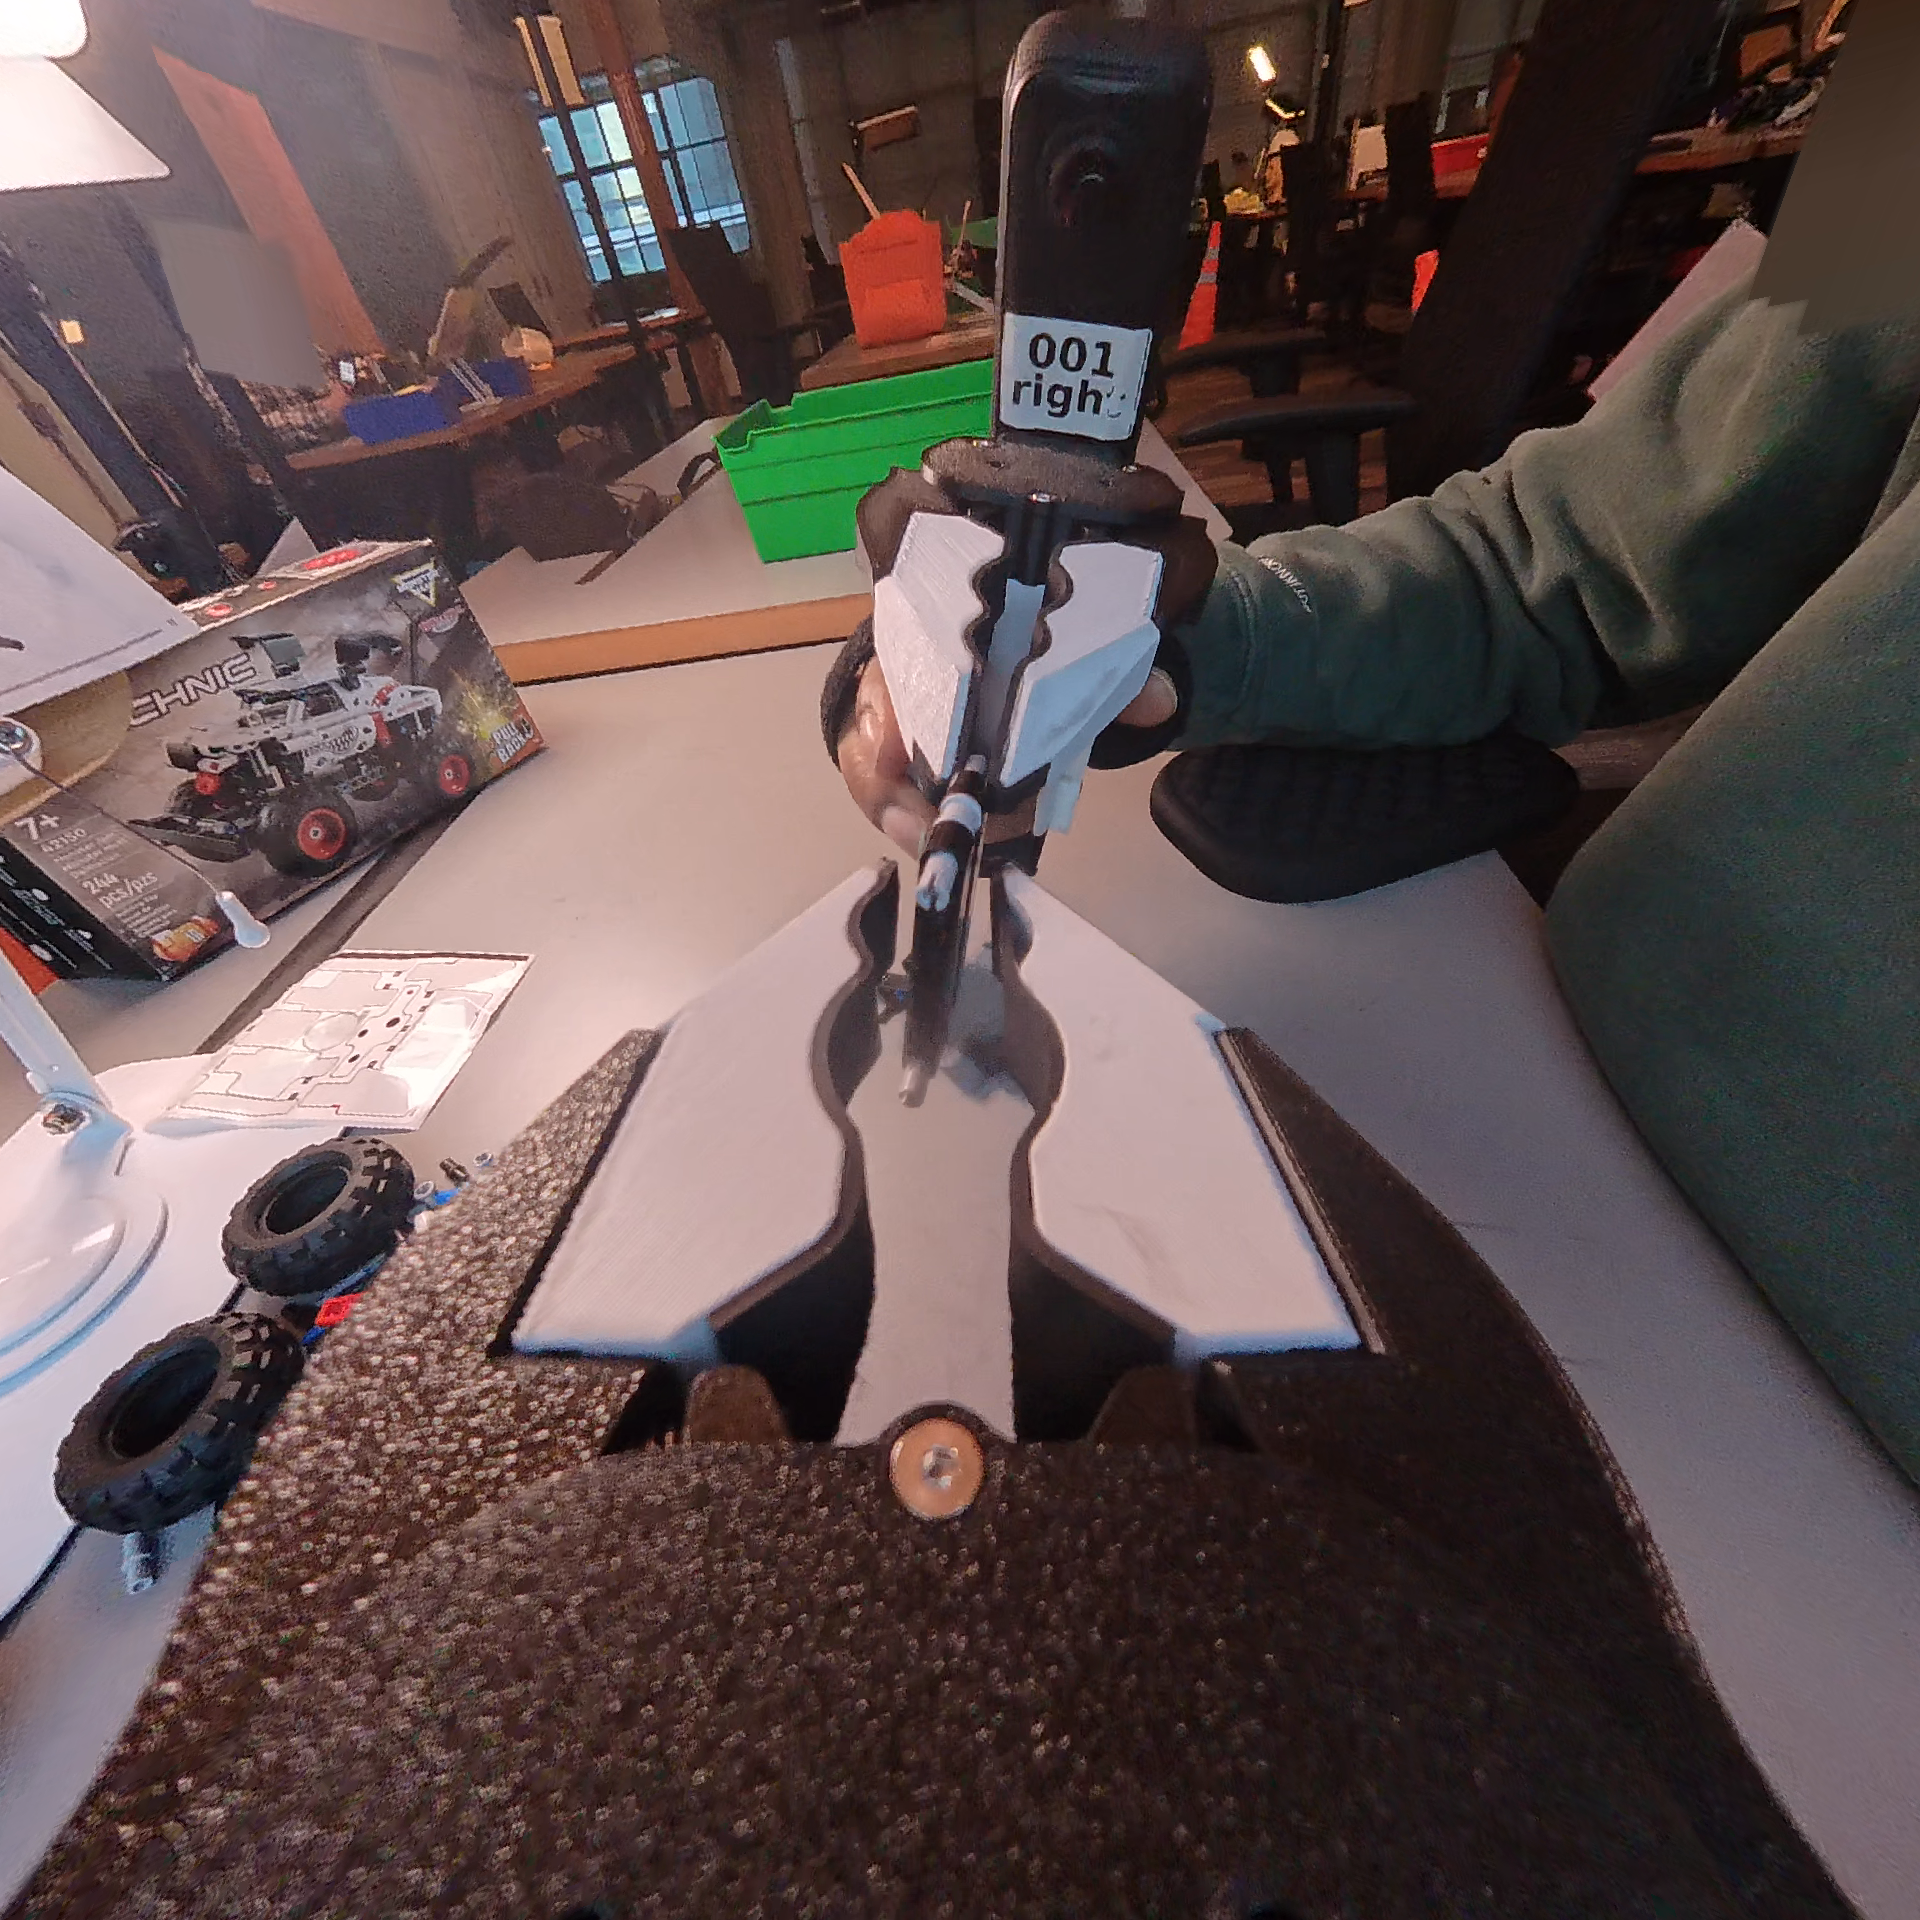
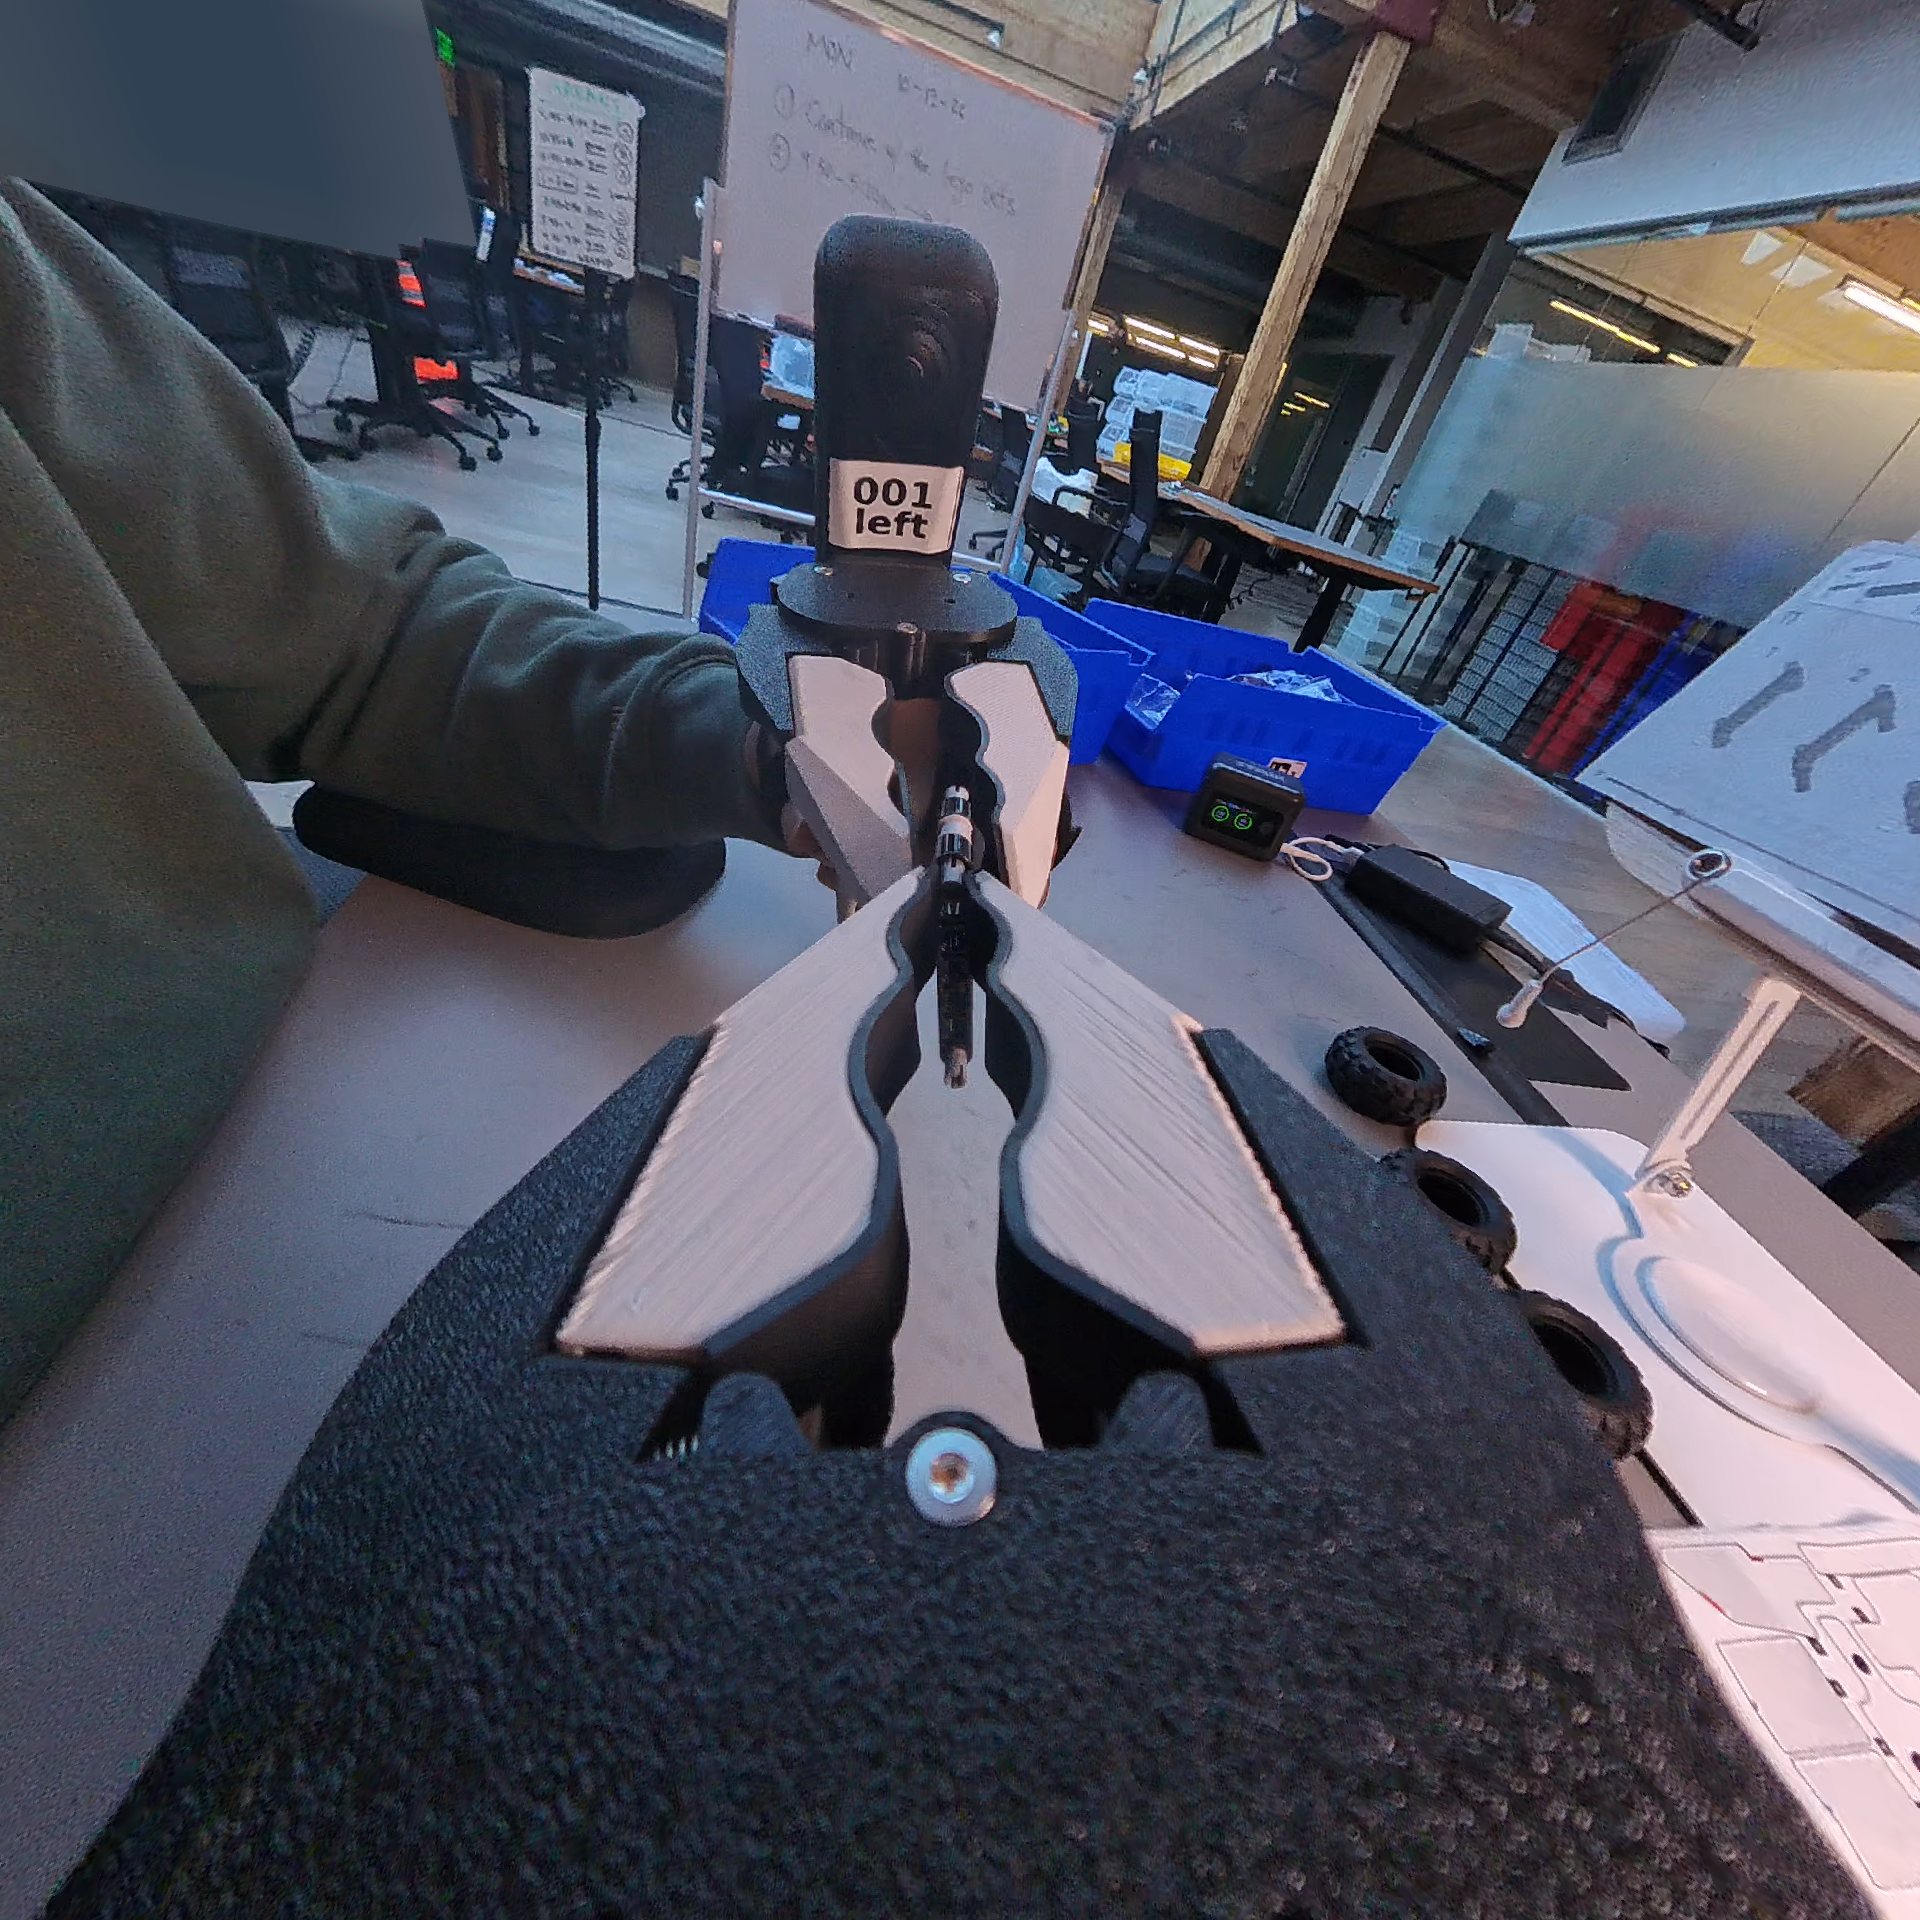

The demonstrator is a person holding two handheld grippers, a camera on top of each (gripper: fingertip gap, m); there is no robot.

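Left wrist view: the left gripper (image 1: pixel 940 914) meets the right gripper (image 1: pixel 987 800) tip to tip above the grey table (image 1: pixel 1351 1091), both clenched on a thin black-and-white axle piece (image 1: pixel 940 935); two black tyres (image 1: pixel 312 1216) lie left. Right wrist view: the same axle piece (image 2: pixel 954 977) is pinched between the right gripper's fingers (image 2: pixel 790 1174); blue bins (image 2: pixel 1278 717) sit beyond.

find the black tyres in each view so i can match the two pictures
Left wrist view: two black tyres at lower left, beside the white lamp base.
Right wrist view: the black tyres run down the right edge, along the same white lamp base.
Shared landmark: the thin black rod between both grippers' tips.
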